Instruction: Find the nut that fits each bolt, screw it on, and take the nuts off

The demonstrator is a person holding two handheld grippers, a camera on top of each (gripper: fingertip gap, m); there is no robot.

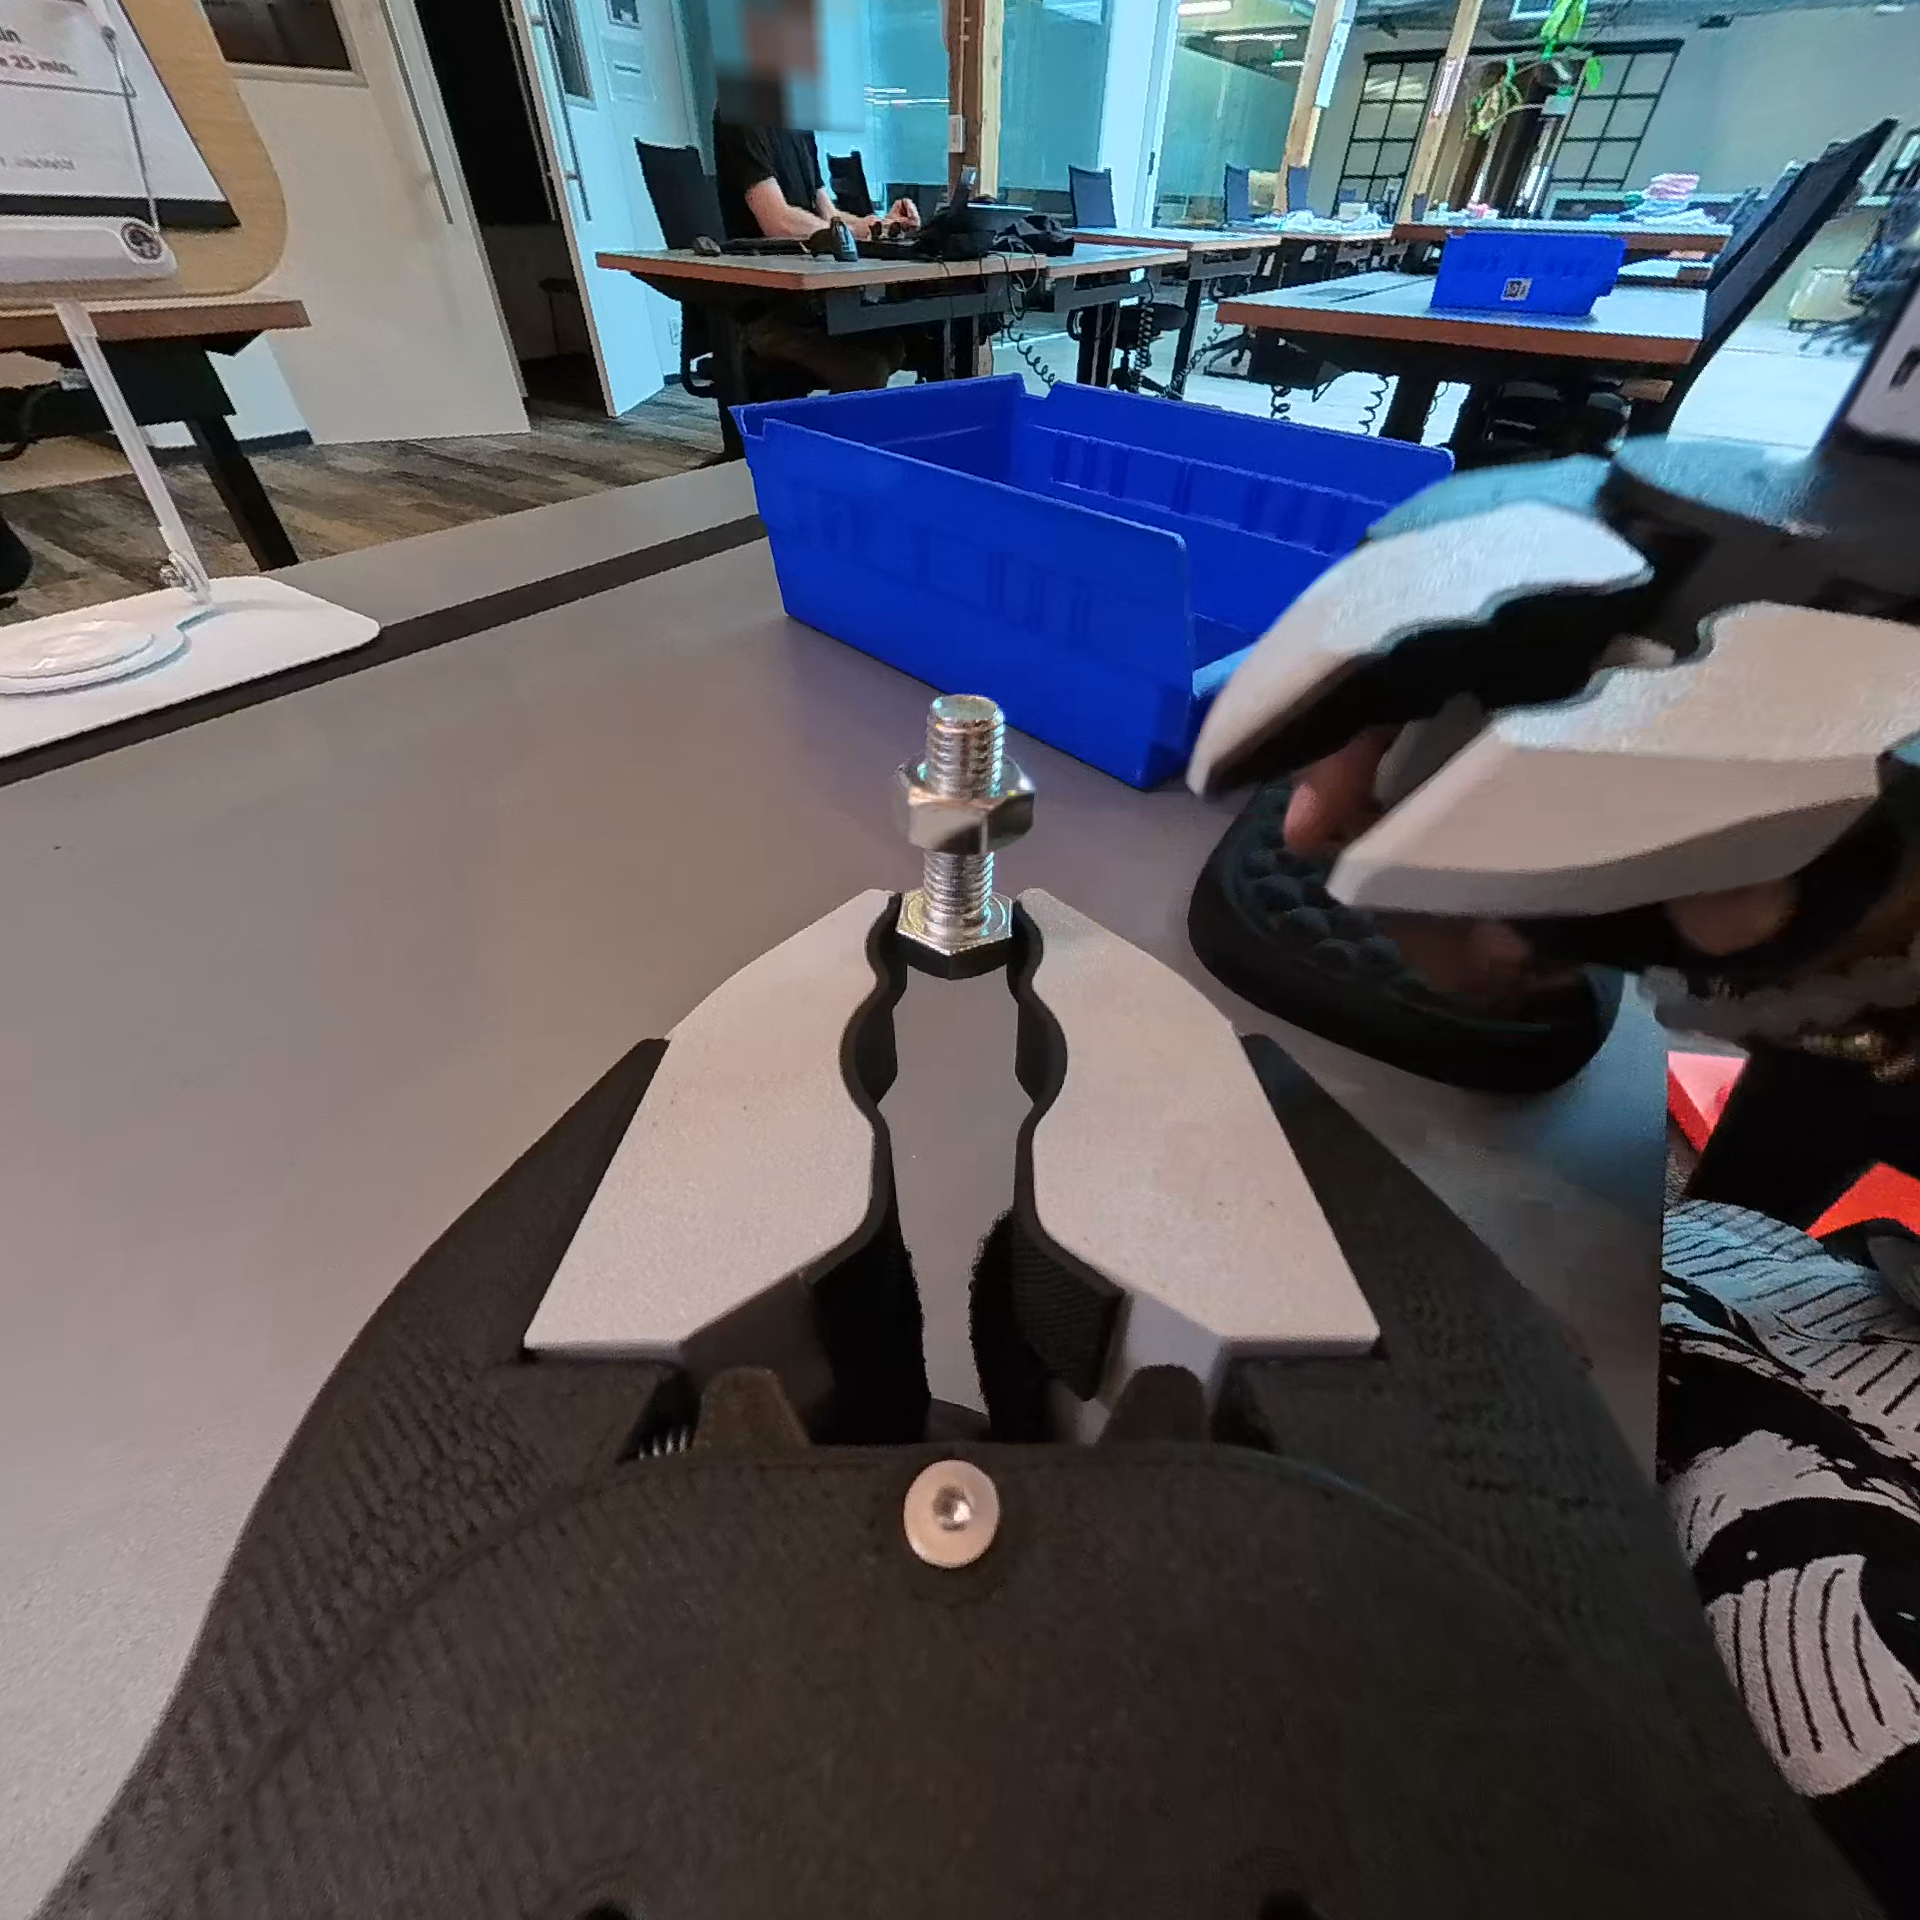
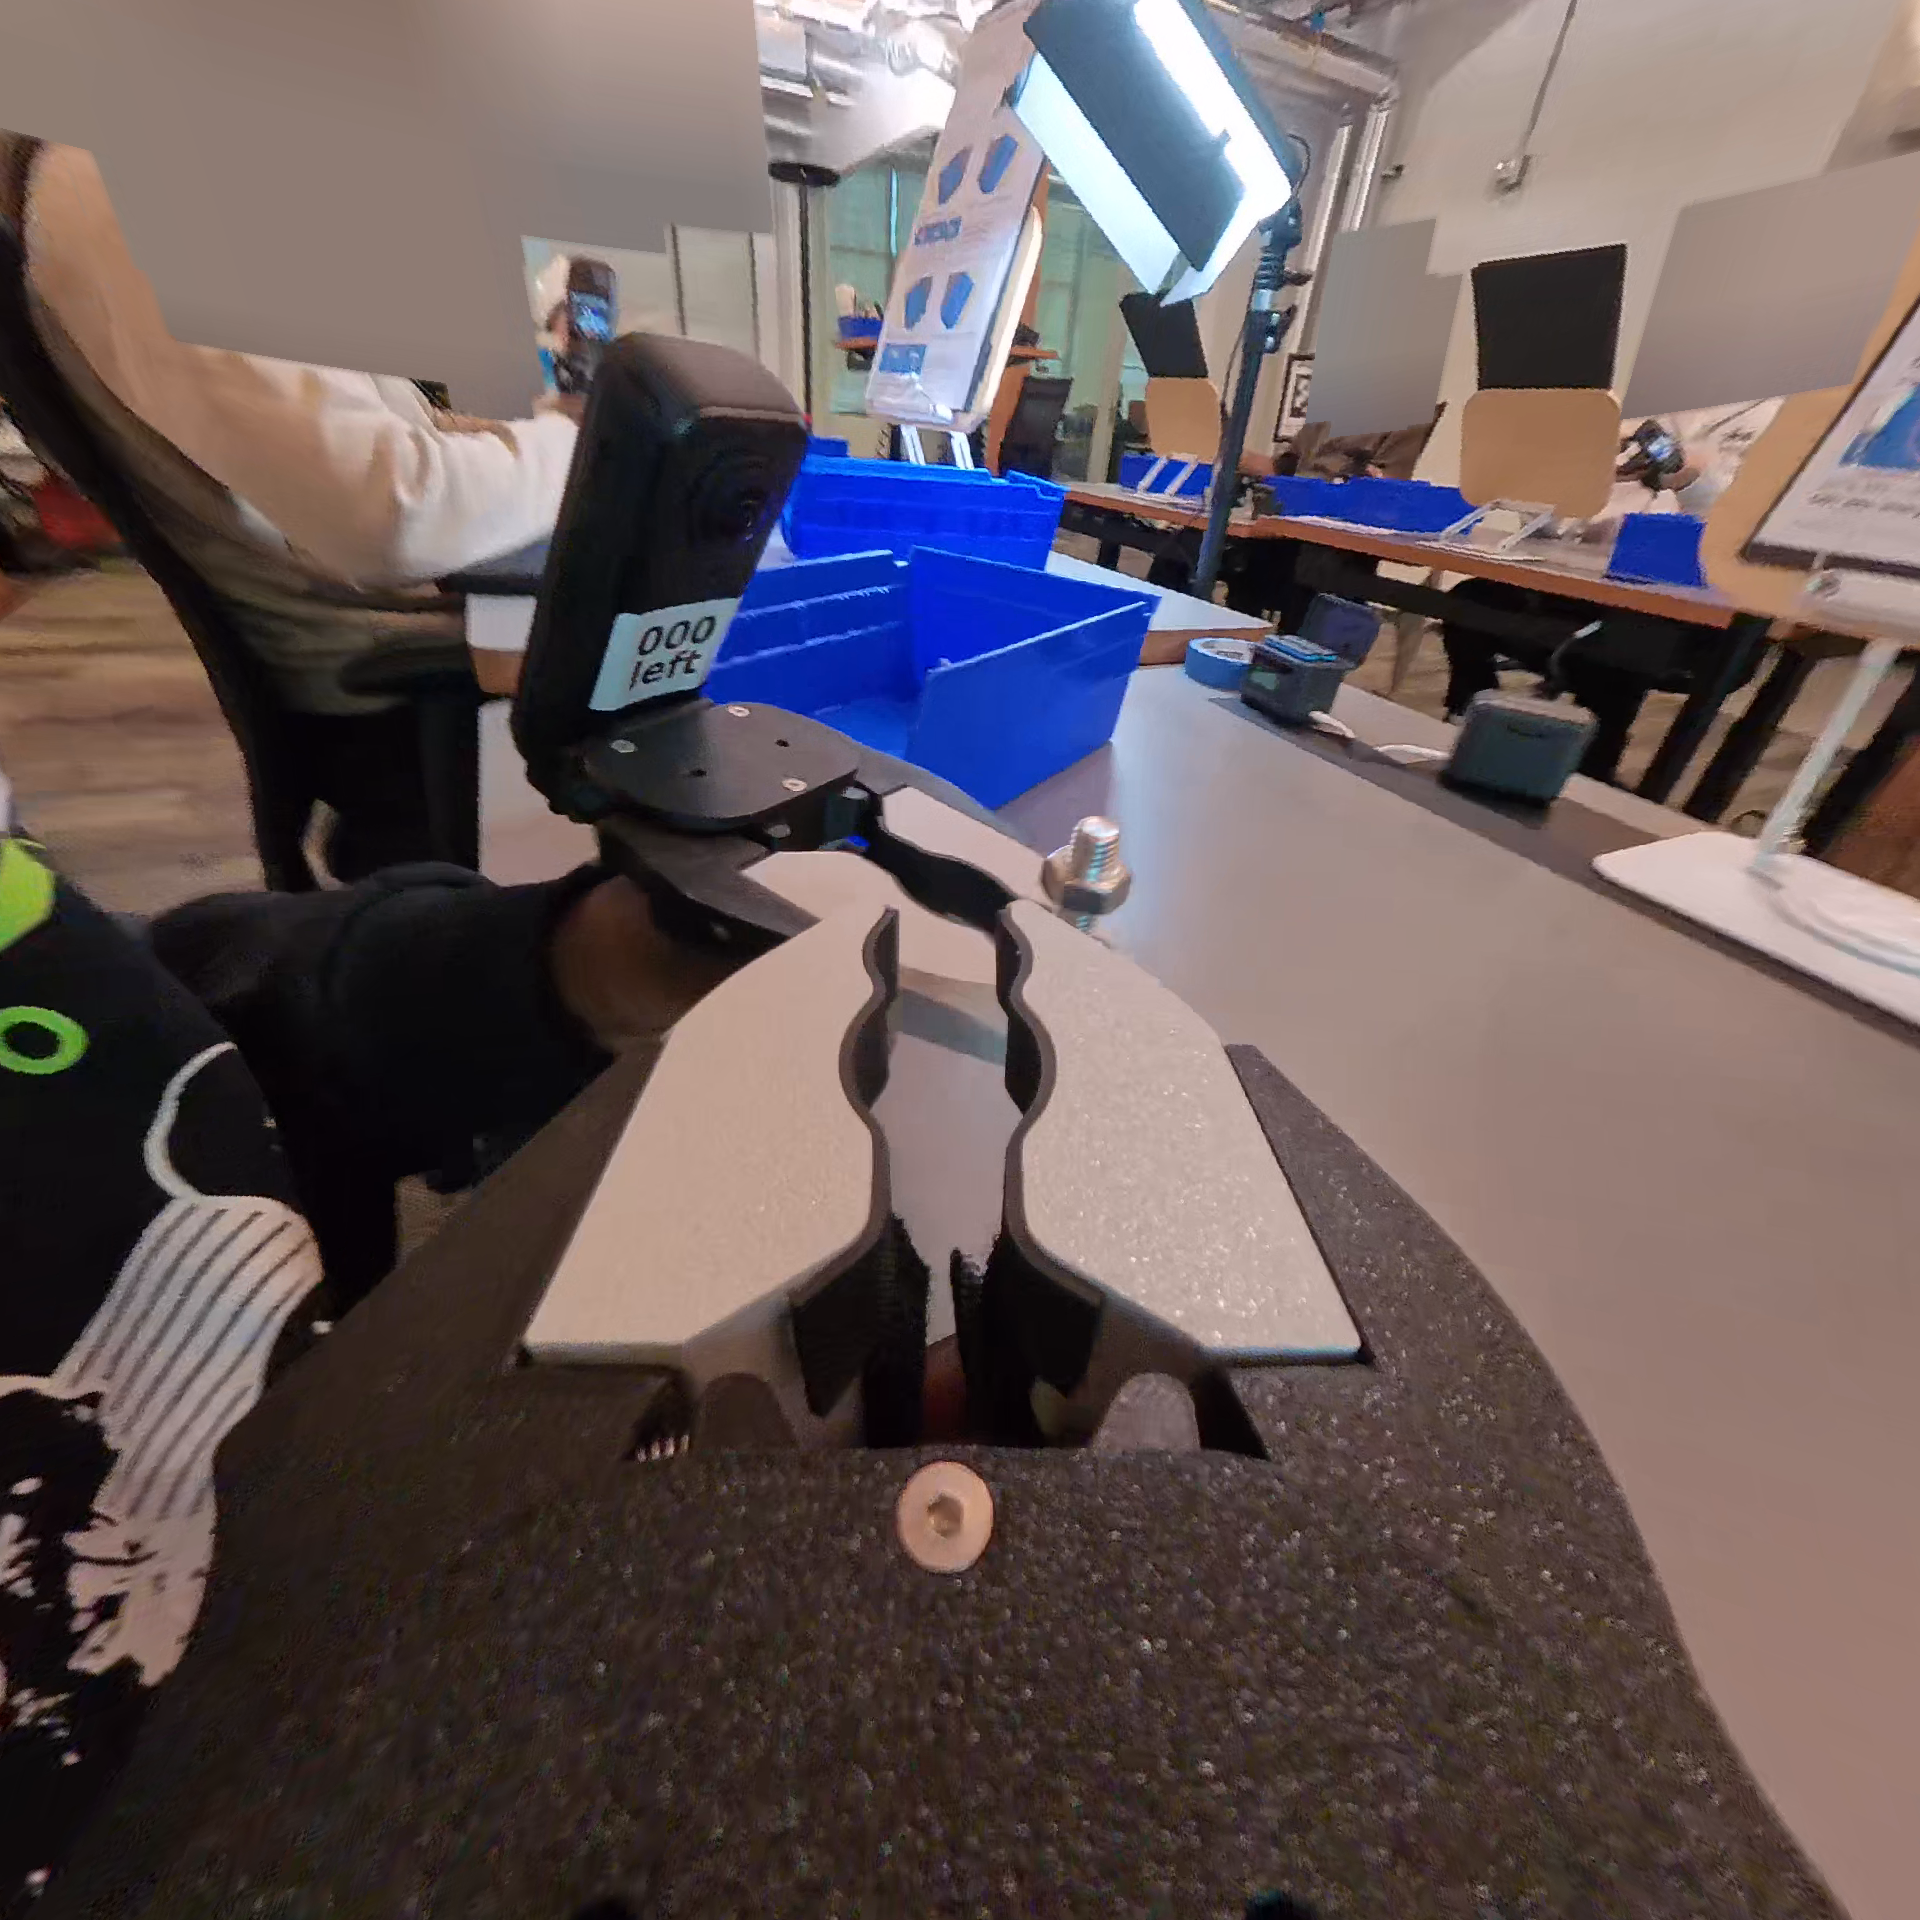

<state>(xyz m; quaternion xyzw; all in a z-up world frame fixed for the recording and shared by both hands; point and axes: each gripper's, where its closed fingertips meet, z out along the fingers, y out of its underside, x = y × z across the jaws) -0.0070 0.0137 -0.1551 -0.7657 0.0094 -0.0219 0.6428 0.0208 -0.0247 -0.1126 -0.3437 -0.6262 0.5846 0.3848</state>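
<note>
Left gripper (image 1: 956, 935), frame centre, clamps the upright bolt (image 1: 961, 821) by its hex head, nut (image 1: 966, 805) threaded midway. Right gripper (image 2: 945, 935), nothing in its slightly parted jaws, should probably approach the nut squarely.

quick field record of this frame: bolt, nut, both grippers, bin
bolt: upright, head down, threaded end up
nut: on the bolt, partway down the threads
left gripper: shut on the bolt head, just above the table
right gripper: holds nothing, jaws a little apart, beside the bolt and off the nut
bin: blue, on the table behind the bolt
</note>
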